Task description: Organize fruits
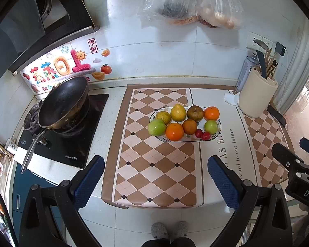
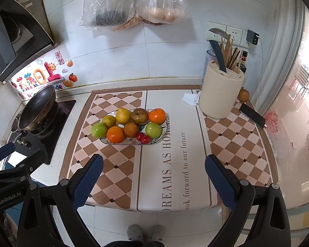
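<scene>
A patterned oval plate (image 1: 218, 128) (image 2: 163, 132) sits on the checkered counter mat and holds several fruits: two green apples (image 1: 156, 127) (image 2: 98, 129), oranges (image 1: 174, 131) (image 2: 115, 134), a yellow pear-shaped fruit (image 1: 178, 112) (image 2: 123, 115), a brown fruit (image 1: 195, 113) (image 2: 139, 116) and two small red fruits (image 1: 202, 134) (image 2: 143, 138). My left gripper (image 1: 155, 177) is open and empty, held well in front of the plate. My right gripper (image 2: 154, 175) is open and empty, also short of the plate.
A black wok (image 1: 63, 100) sits on the stove at left. A cream utensil holder (image 2: 221, 94) with a knife and chopsticks stands at right, with a phone (image 2: 252, 115) and one loose brown fruit (image 2: 243, 95) beside it. Plastic bags (image 2: 134, 4) hang on the wall.
</scene>
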Tool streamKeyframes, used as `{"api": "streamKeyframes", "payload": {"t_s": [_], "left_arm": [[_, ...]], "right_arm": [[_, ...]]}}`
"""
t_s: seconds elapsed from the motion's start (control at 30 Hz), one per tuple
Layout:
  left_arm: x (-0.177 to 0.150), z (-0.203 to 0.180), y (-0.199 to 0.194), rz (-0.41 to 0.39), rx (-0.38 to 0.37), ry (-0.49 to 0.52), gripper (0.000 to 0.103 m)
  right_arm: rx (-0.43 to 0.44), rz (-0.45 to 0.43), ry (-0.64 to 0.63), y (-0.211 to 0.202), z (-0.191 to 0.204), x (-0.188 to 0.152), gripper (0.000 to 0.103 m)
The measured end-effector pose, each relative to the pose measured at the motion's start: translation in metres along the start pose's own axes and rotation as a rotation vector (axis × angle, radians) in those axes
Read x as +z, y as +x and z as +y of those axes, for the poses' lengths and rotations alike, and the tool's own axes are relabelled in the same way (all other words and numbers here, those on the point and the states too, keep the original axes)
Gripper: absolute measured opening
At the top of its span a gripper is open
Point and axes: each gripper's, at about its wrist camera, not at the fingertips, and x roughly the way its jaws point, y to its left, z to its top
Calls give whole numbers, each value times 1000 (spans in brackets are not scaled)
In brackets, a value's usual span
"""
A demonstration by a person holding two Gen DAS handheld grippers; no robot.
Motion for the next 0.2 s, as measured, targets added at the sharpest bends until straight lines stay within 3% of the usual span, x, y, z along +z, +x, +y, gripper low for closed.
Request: {"api": "streamKeyframes", "payload": {"t_s": [0.2], "left_arm": [[-2,-1,-6,-15,-5,-3,103]], "right_arm": [[6,-3,3,-2,1,-1,101]]}}
